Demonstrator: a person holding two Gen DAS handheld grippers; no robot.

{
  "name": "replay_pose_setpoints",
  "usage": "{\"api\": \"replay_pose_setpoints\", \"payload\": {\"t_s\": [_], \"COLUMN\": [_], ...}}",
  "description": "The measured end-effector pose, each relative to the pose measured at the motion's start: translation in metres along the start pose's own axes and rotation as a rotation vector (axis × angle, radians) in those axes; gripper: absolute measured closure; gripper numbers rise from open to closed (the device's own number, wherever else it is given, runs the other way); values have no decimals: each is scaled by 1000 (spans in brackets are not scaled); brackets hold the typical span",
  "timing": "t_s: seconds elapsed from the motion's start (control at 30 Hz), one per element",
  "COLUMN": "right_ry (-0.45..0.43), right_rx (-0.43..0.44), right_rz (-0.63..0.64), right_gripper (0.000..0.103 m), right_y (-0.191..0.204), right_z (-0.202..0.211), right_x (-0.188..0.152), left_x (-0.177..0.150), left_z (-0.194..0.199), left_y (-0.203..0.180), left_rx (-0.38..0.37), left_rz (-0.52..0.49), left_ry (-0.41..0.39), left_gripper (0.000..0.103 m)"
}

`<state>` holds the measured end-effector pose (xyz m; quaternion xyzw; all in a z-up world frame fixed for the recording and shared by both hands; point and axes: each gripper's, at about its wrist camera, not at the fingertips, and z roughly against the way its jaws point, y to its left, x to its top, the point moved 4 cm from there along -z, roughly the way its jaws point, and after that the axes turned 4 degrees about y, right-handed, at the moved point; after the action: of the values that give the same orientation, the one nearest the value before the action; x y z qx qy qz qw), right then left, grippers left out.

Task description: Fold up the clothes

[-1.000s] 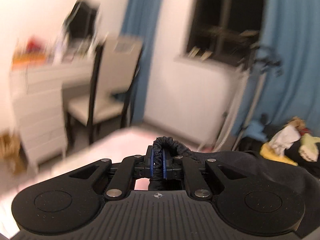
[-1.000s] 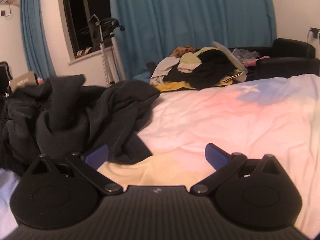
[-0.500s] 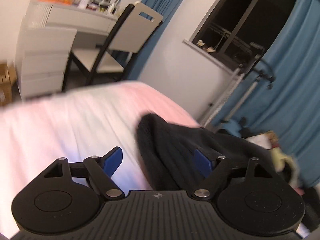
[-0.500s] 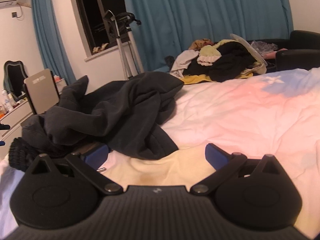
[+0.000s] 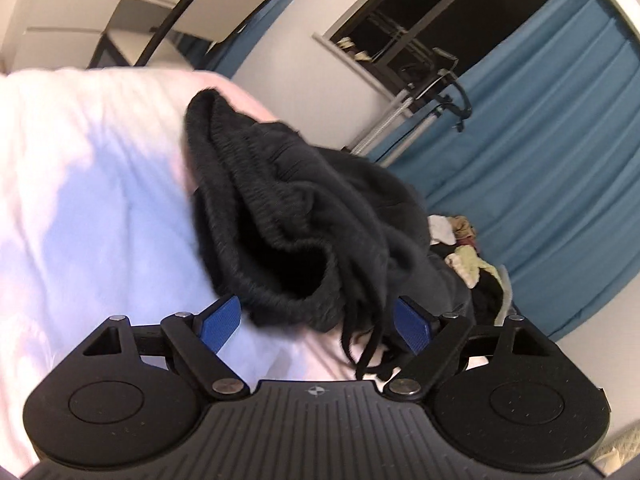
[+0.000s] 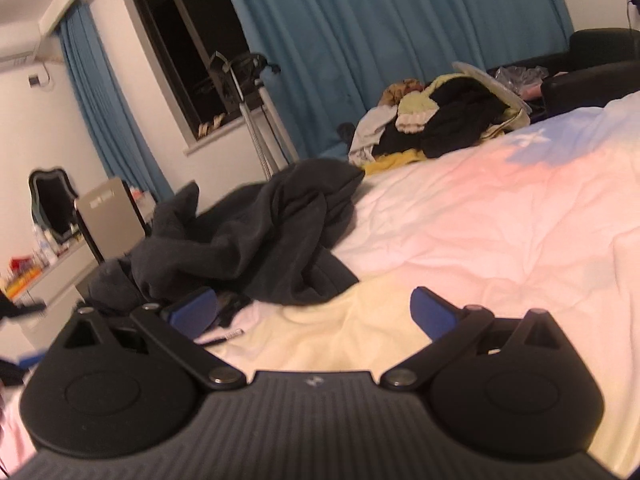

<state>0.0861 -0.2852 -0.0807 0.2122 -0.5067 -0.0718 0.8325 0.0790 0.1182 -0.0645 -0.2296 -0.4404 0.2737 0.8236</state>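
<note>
A crumpled black garment point(image 5: 296, 216) with a ribbed elastic waistband and loose drawstrings point(image 5: 362, 344) lies bunched on the white-pink bed sheet point(image 5: 80, 184). My left gripper point(image 5: 318, 322) is open, its blue pads on either side of the waistband's near fold, holding nothing. In the right wrist view the same dark garment point(image 6: 260, 240) lies in a heap to the left on the bed point(image 6: 500, 220). My right gripper point(image 6: 314, 312) is open and empty, low over the sheet just in front of the heap.
A pile of mixed clothes point(image 6: 440, 124) sits at the far edge of the bed before blue curtains point(image 6: 380, 40). A chair point(image 6: 108, 212) and a white dresser point(image 6: 48, 276) stand left of the bed. A dark window point(image 5: 416, 28) and a metal stand point(image 6: 256, 120) are behind.
My left gripper let go of the black waistband and opened, then tilted down over the garment. The garment dropped into a heap on the bed. My right gripper stayed open and shifted slightly.
</note>
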Motion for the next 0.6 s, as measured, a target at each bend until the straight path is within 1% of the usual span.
{"api": "replay_pose_setpoints", "payload": {"t_s": [0.1,0.2,0.27,0.33,0.47,0.6], "right_ry": [-26,-17,-9,2,-10,-27], "right_rx": [-15,-39,-36,-28,-34,-41], "right_rz": [27,57,57,43,54,82], "right_gripper": [0,0,0,0,0,0], "right_y": [6,13,17,21,31,35], "right_z": [4,2,0,-4,-9,-13], "right_x": [3,3,2,2,4,3], "left_x": [-7,-9,-7,3,7,8], "left_z": [0,1,-1,-11,-27,-41], "left_y": [0,1,4,10,28,34], "left_rx": [-11,-45,-69,-85,-104,-122], "left_rz": [2,9,23,48,136,177], "left_ry": [8,14,25,34,63,85], "left_gripper": [17,17,17,17,17,17]}}
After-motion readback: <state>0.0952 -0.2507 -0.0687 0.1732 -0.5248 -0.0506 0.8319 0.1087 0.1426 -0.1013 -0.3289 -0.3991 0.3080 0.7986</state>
